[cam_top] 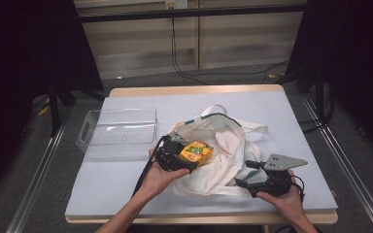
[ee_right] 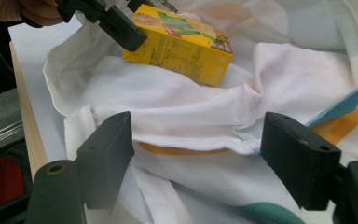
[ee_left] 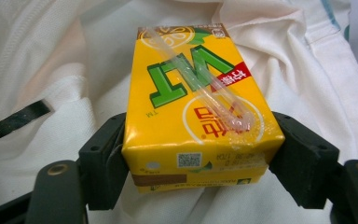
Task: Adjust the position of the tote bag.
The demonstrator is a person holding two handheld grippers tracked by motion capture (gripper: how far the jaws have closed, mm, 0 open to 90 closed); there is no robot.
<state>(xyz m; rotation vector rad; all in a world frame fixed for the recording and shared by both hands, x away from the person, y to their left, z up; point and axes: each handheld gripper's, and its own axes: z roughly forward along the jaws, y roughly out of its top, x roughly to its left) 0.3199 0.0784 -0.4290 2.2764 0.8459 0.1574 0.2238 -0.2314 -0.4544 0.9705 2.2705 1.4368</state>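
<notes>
Carton (ee_left: 196, 112) is sitting on the white bag (cam_top: 223, 145), just past table centre toward 6 o'clock, clamped across its side walls by the left gripper (ee_left: 198, 163); likely light and dentable, foil slippery, so gripping near the stiffer end; right gripper (ee_right: 198, 154) is gaping over a bag fold.

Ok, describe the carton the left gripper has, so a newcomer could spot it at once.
Start at the crumpled white cloth bag in the middle of the table. At its left edge sits the left gripper, its jaws on either side of a small drink carton. It is the one bright yellow thing there, with a wrapped straw on its face.
</notes>
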